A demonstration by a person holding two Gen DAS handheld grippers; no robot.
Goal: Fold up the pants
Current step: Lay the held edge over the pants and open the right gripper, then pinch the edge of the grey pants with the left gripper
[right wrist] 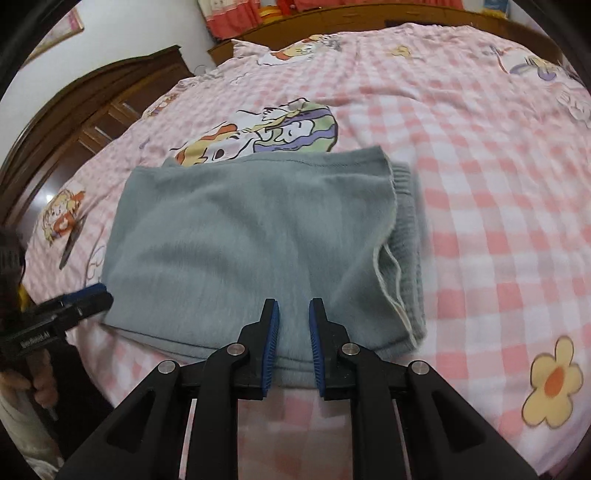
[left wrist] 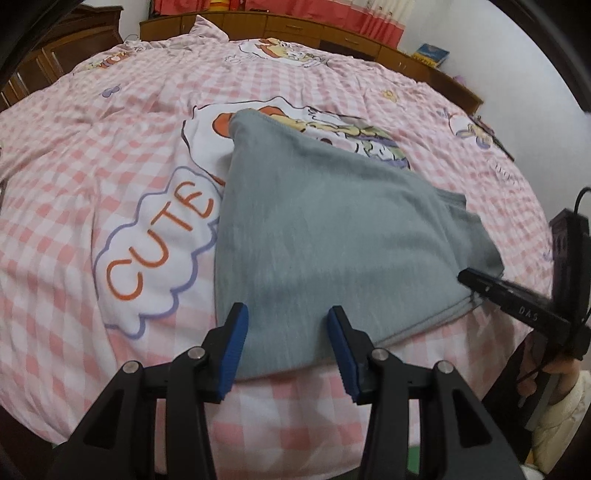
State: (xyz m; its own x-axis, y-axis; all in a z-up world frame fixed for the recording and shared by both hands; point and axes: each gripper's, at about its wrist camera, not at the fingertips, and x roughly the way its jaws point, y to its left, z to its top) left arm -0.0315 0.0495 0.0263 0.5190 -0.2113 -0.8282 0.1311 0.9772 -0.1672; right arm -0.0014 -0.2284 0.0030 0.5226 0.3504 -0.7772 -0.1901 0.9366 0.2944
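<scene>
The grey pants [left wrist: 325,236] lie folded into a flat rectangle on the pink checked bedcover [left wrist: 92,155]. They also show in the right wrist view [right wrist: 251,236], with the ribbed waistband and a white drawstring at their right end. My left gripper [left wrist: 288,314] is open and empty, its blue pads just above the near edge of the pants. My right gripper [right wrist: 293,306] is open with a narrow gap, empty, over the near edge of the pants. The right gripper also shows in the left wrist view [left wrist: 469,277] at the pants' right corner. The left gripper shows in the right wrist view [right wrist: 99,295] at their left corner.
The bedcover has cartoon prints and the word CUTE [left wrist: 159,240]. A dark wooden headboard [left wrist: 332,33] and cabinet [right wrist: 92,110] border the bed. A dark thin object [right wrist: 70,243] lies on the cover at the left. Books [left wrist: 430,53] sit on the ledge.
</scene>
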